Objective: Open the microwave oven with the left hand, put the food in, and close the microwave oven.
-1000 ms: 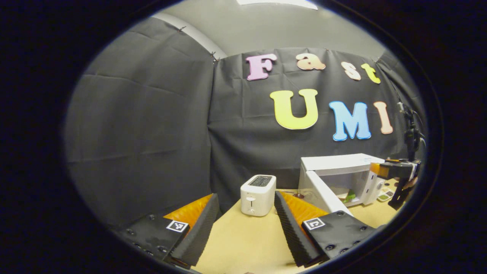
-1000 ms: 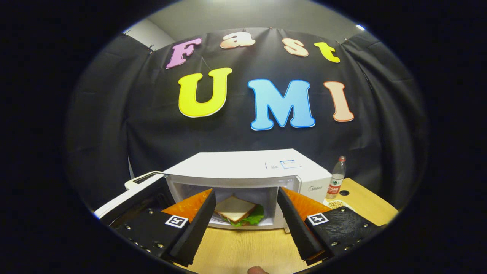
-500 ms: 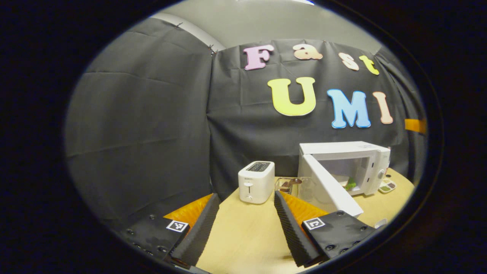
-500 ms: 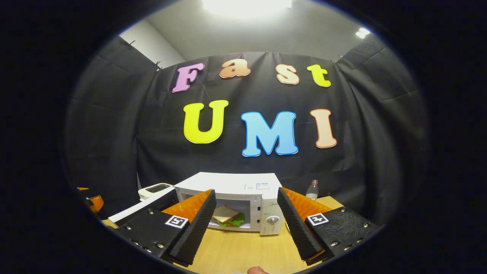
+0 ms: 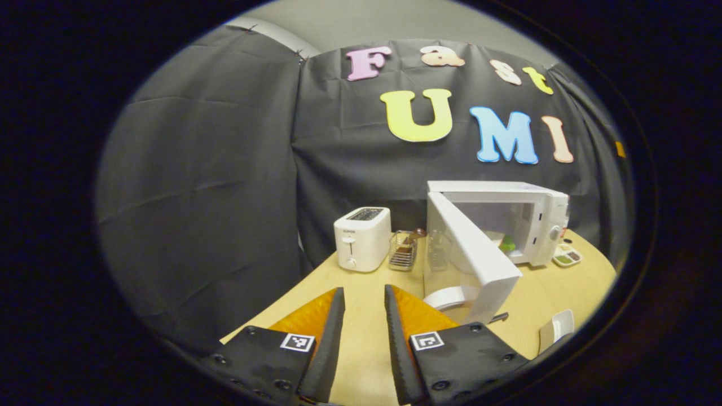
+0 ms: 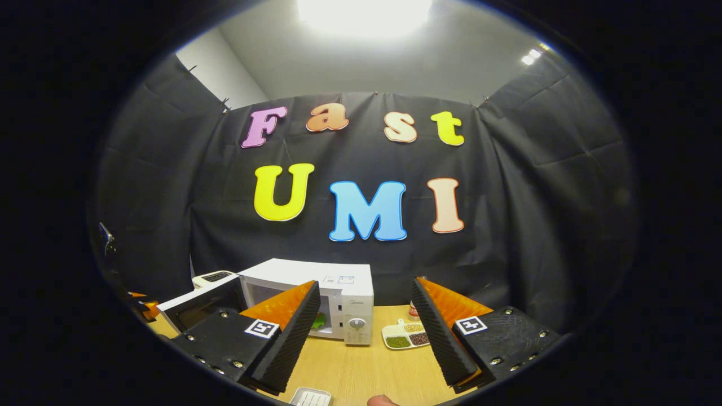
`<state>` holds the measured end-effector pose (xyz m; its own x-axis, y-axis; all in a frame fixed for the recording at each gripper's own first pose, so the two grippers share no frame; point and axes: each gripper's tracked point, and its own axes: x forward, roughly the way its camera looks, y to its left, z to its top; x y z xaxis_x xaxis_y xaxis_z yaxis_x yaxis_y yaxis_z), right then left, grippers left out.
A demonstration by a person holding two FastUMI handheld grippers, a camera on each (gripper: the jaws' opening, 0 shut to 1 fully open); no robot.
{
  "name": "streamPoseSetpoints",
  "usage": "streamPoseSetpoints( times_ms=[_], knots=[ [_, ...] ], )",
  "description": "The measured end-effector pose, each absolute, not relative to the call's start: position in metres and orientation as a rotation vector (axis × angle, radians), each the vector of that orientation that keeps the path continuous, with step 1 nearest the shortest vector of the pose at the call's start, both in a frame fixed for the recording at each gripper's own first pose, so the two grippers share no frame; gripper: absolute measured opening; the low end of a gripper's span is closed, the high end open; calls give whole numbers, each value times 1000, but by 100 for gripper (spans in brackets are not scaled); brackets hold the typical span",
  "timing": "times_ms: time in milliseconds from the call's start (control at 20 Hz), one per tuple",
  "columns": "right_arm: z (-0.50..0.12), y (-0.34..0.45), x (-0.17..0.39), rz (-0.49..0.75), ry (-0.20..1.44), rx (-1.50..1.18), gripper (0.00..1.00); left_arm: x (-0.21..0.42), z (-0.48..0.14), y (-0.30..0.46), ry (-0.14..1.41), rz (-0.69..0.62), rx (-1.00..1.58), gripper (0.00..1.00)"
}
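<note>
On the tabletop (image 5: 366, 293) the microwave (image 5: 507, 220) stands with its door (image 5: 471, 256) swung out toward the left tool (image 5: 361, 338), ahead and to its right, food (image 5: 506, 244) inside. The left tool is nearer, fingers narrowly apart, empty. The right tool (image 6: 364, 332) is wide apart, empty.

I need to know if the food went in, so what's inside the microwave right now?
Through the open door of the microwave, something green shows at the cavity's floor. The door covers the rest of the inside.

Black cloth walls (image 6: 536, 186), ceiling light (image 6: 364, 14), wooden table (image 6: 366, 369)
</note>
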<state>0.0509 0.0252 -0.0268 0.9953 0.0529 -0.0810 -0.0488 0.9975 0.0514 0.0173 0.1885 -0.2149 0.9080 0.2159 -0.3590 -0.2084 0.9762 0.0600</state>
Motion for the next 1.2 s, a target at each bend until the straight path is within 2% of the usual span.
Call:
streamPoseSetpoints(
  times_ms=[100,150,200,300,400,550,700,850,900,1050,1100,1200],
  knots=[
    [-29,14,41,44,88,52,98,17,-223,184,397,238,47,14],
    [-31,9,38,44,91,53,98,14,-227,177,403,230,49,12],
    [-32,5,35,45,93,54,98,10,-223,170,399,239,61,14],
    [-35,-5,26,43,100,50,98,6,-222,160,387,239,97,7],
    [-35,-14,20,40,102,51,98,9,-222,151,388,220,121,10],
    [-36,-32,11,30,105,63,98,11,-222,136,392,184,129,7],
    [-34,-47,3,27,105,70,98,14,-219,115,385,157,133,10],
    [-34,-60,-1,16,104,51,98,19,-215,89,378,104,120,10],
    [-33,-62,-3,15,105,58,98,21,-212,80,372,81,121,7],
    [-30,-63,-3,0,101,59,98,30,-211,49,364,-4,130,7],
    [-30,-64,-3,-5,101,58,98,34,-211,40,364,-30,132,10],
    [-28,-61,-2,-14,103,57,98,41,-209,24,361,-73,126,7]
  ],
)
